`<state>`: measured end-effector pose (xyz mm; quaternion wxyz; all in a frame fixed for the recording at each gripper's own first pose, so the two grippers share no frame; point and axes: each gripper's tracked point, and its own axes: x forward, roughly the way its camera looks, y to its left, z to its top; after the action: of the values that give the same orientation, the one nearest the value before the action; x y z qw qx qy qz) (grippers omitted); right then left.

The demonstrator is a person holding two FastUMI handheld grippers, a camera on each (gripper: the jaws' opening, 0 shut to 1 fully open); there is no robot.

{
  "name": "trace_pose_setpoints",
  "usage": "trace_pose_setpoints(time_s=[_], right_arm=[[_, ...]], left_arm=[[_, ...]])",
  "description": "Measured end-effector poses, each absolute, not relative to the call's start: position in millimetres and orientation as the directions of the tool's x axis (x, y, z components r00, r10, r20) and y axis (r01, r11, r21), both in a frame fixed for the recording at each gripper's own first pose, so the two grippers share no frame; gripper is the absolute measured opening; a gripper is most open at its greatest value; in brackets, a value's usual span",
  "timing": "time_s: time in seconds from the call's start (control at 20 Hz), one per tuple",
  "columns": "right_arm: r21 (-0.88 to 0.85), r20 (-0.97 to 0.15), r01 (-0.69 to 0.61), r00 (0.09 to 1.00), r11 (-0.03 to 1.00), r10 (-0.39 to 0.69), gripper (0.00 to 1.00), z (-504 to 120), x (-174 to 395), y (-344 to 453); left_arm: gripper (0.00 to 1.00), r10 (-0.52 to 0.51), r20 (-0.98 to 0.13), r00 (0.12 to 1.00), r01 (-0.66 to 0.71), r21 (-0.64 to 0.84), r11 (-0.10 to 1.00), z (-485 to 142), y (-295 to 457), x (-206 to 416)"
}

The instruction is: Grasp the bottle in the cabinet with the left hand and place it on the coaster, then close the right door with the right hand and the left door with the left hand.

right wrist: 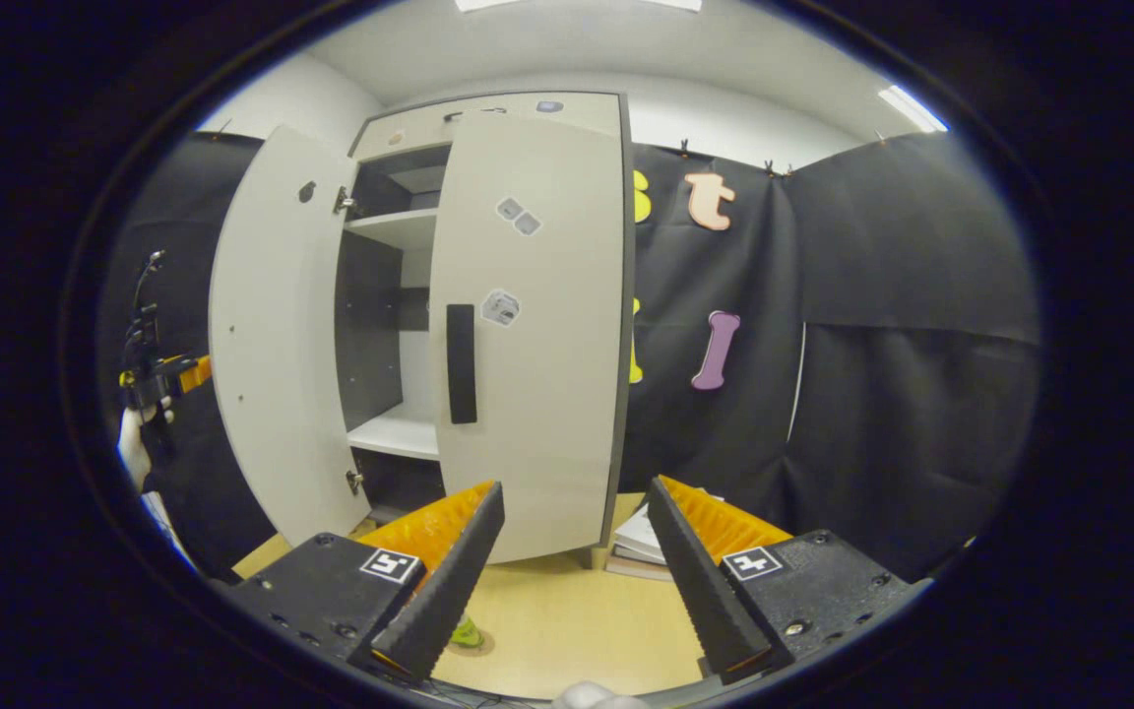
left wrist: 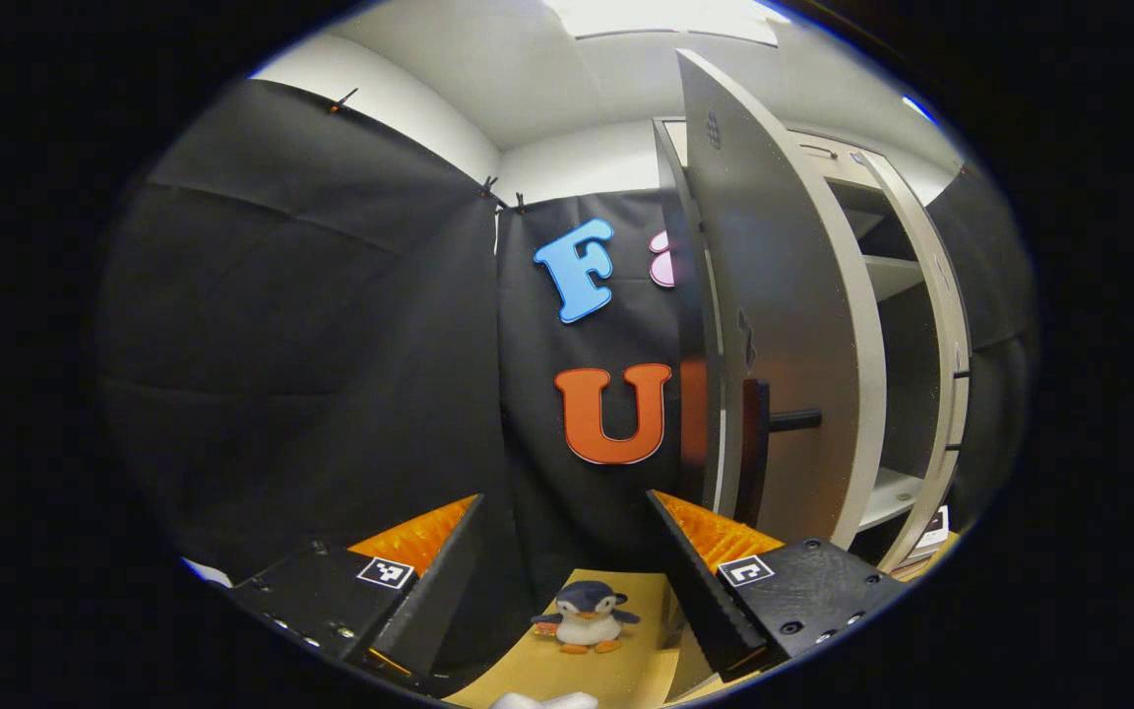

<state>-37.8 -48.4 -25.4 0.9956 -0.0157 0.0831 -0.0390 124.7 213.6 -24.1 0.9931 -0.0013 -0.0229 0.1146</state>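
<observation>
Standing on the table (right wrist: 567,620), the cabinet (right wrist: 488,325) is seen with its right door (right wrist: 537,335) nearly shut and its left door (right wrist: 272,335) swung wide. Between the doors, white shelves (right wrist: 400,433) are shown, and nothing can be made out on them. A green-and-brown object, partly hidden, is glimpsed by the right gripper (right wrist: 567,581), in front of the cabinet; whether it is the bottle on the coaster cannot be told. Books (right wrist: 641,547) lie right of the cabinet. Both the right gripper and the left gripper (left wrist: 567,581) are held with fingers spread, nothing between them. A penguin toy (left wrist: 587,615) is seen left of the cabinet.
</observation>
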Motion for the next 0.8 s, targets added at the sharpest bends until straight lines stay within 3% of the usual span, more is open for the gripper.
trace_pose_setpoints(time_s=[0.35, 0.4, 0.5, 0.55, 0.6, 0.8], right_arm=[[-0.032, -0.156, 0.028, 0.987, 0.999, -0.033, 0.97, -24, -32, -37], [-0.031, -0.155, 0.023, 0.987, 0.999, -0.028, 0.97, -24, -31, -37], [-0.021, -0.151, 0.010, 0.988, 1.000, -0.014, 0.97, -22, -30, -36], [-0.019, -0.151, 0.010, 0.988, 1.000, -0.013, 0.97, -23, -29, -37], [-0.016, -0.151, 0.009, 0.989, 1.000, -0.011, 0.95, -24, -29, -38], [-0.015, -0.158, 0.015, 0.987, 1.000, -0.018, 0.95, -27, -28, -46]], left_arm=[[0.88, 0.219, 0.049, 0.974, -0.221, 0.034, 0.975, -21, 202, 132], [0.92, 0.207, 0.046, 0.977, -0.209, 0.029, 0.977, -21, 197, 132], [0.89, 0.214, 0.045, 0.976, -0.217, 0.050, 0.975, -20, 193, 132], [0.81, 0.213, 0.047, 0.976, -0.216, 0.055, 0.975, -19, 189, 131], [0.89, 0.209, 0.045, 0.977, -0.211, 0.053, 0.976, -19, 184, 130], [0.81, 0.188, 0.041, 0.981, -0.190, 0.042, 0.981, -20, 159, 129]])
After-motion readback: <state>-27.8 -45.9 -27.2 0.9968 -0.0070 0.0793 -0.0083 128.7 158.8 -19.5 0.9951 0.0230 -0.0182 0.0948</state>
